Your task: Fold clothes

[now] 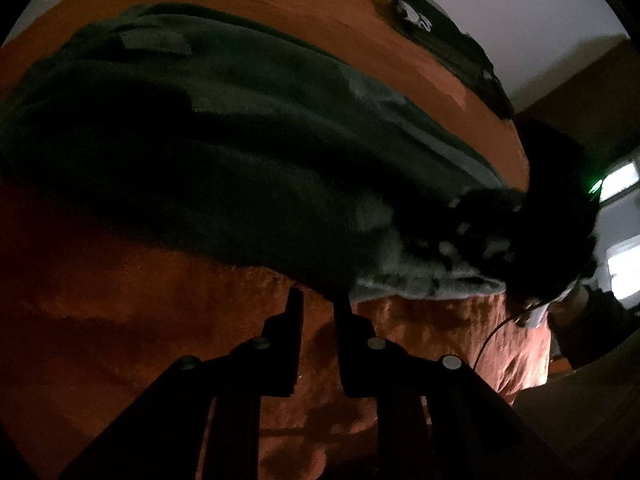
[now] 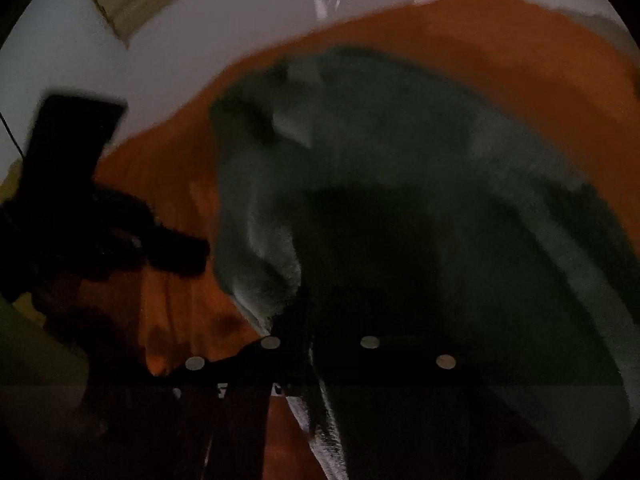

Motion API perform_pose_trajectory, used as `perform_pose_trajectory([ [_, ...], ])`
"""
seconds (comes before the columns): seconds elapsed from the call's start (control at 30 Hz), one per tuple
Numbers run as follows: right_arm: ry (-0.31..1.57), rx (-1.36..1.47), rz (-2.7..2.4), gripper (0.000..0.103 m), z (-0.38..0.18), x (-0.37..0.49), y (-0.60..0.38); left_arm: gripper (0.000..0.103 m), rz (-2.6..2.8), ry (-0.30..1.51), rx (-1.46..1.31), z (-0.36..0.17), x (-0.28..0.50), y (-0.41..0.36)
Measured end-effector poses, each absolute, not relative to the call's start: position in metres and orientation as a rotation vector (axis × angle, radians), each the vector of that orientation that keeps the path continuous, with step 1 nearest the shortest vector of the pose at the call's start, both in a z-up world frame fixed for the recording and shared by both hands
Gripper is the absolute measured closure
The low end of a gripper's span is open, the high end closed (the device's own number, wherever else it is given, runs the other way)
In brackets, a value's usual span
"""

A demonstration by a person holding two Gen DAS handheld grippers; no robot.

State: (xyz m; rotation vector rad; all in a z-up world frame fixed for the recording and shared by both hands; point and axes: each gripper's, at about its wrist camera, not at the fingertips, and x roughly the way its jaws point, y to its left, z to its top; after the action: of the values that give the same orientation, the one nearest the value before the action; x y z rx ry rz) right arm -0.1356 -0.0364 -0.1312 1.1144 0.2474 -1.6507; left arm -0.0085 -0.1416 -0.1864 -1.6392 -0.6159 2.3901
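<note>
— What sits furthest left?

— An orange fuzzy blanket [image 1: 120, 300] covers the whole surface. On its near left part the left gripper [image 1: 318, 300] points down at the pile. Its two black fingers stand close together with a narrow gap, and only blanket shows in that gap, so the claw is released. Its fingertips reach the near edge of the clothing.

— And the clothing itself?

— A dark green fleece garment [image 1: 240, 140] lies flat across the middle of the blanket, stretched from left to right. Orange shows around it on the near, far and left sides. A small rectangular patch of the same fabric sits on its far left part, and its near right edge turns up to show a paler grey underside.

— What happens at the right end?

— The right gripper [image 2: 310, 312] is there, blurred in the left wrist view. In its own view a pale hem of the garment runs down between its fingers, which are clenched on that hem. The rest of the garment spreads out ahead of it and to its right.

— Anything beyond?

— A flat black object [image 1: 440, 36] with white markings lies at the blanket's far right edge, against a pale wall [image 1: 520, 8]. What it is cannot be told.
</note>
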Motion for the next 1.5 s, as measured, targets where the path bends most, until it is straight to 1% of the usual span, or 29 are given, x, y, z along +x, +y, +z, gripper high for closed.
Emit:
perform_pose_trajectory([
  [0.07,0.184,1.101,-1.676,0.095,-0.115,-0.141,-0.025,0.086,2.377,-0.629,-1.629,-0.187,-0.012,-0.141],
  [0.13,0.147,1.096,-1.689,0.095,-0.098,-0.146,-0.018,0.085,2.348,-0.680,-1.610,-0.188,-0.021,-0.139],
  [0.23,0.134,1.078,-1.700,0.095,-0.081,-0.147,-0.012,0.085,2.340,-0.699,-1.551,-0.182,-0.030,-0.131],
  [0.33,0.140,1.044,-1.722,0.096,-0.068,-0.142,-0.007,0.085,2.357,-0.664,-1.517,-0.178,-0.040,-0.122],
  [0.4,0.152,1.031,-1.727,0.097,-0.066,-0.137,-0.009,0.084,2.345,-0.714,-1.491,-0.179,-0.050,-0.119],
  [0.47,0.171,1.036,-1.724,0.098,-0.068,-0.134,-0.010,0.081,2.326,-0.780,-1.469,-0.182,-0.060,-0.117],
  [0.5,0.178,1.039,-1.722,0.100,-0.068,-0.133,-0.009,0.078,2.334,-0.798,-1.465,-0.184,-0.065,-0.117],
  [0.53,0.183,1.041,-1.722,0.100,-0.069,-0.132,-0.008,0.077,2.345,-0.800,-1.460,-0.188,-0.069,-0.117],
  [0.6,0.191,1.044,-1.723,0.100,-0.070,-0.131,-0.006,0.077,2.369,-0.804,-1.526,-0.203,-0.077,-0.117],
  [0.67,0.193,1.063,-1.749,0.100,-0.072,-0.137,0.002,0.077,2.334,-0.871,-1.569,-0.212,-0.075,-0.123],
  [0.7,0.182,1.096,-1.746,0.097,-0.075,-0.145,0.006,0.076,2.313,-0.913,-1.566,-0.214,-0.071,-0.127],
  [0.73,0.172,1.129,-1.742,0.092,-0.077,-0.153,0.010,0.076,2.326,-0.902,-1.551,-0.211,-0.065,-0.131],
  [0.8,0.179,1.185,-1.722,0.055,-0.084,-0.169,0.011,0.073,2.354,-0.855,-1.564,-0.210,-0.057,-0.135],
  [0.83,0.194,1.201,-1.706,0.052,-0.089,-0.175,0.009,0.073,2.341,-0.873,-1.568,-0.212,-0.057,-0.136],
  [0.93,0.258,1.249,-1.602,0.052,-0.108,-0.183,-0.011,0.072,2.304,-0.925,-1.578,-0.219,-0.057,-0.139],
  [1.0,0.269,1.283,-1.524,0.054,-0.120,-0.181,-0.022,0.072,2.303,-0.931,-1.568,-0.218,-0.056,-0.136],
  [1.03,0.272,1.285,-1.504,0.057,-0.123,-0.178,-0.025,0.072,2.306,-0.926,-1.564,-0.218,-0.054,-0.133],
  [1.07,0.274,1.279,-1.485,0.080,-0.124,-0.174,-0.026,0.072,2.309,-0.915,-1.562,-0.217,-0.053,-0.132],
  [1.1,0.285,1.261,-1.482,0.097,-0.124,-0.170,-0.026,0.072,2.313,-0.905,-1.560,-0.216,-0.052,-0.131],
  [1.2,0.353,1.113,-1.634,0.097,-0.100,-0.157,-0.018,0.072,2.308,-0.933,-1.574,-0.221,-0.054,-0.133],
  [1.3,0.322,0.995,-1.670,0.097,-0.071,-0.135,-0.008,0.072,2.301,-1.030,-1.575,-0.227,-0.063,-0.139],
  [1.43,0.453,0.910,-1.739,0.097,-0.067,-0.106,-0.002,0.073,2.326,-1.147,-1.564,-0.233,-0.074,-0.137],
  [1.5,0.444,0.941,-1.759,0.097,-0.077,-0.109,0.008,0.073,2.292,-1.254,-1.553,-0.240,-0.076,-0.141],
])
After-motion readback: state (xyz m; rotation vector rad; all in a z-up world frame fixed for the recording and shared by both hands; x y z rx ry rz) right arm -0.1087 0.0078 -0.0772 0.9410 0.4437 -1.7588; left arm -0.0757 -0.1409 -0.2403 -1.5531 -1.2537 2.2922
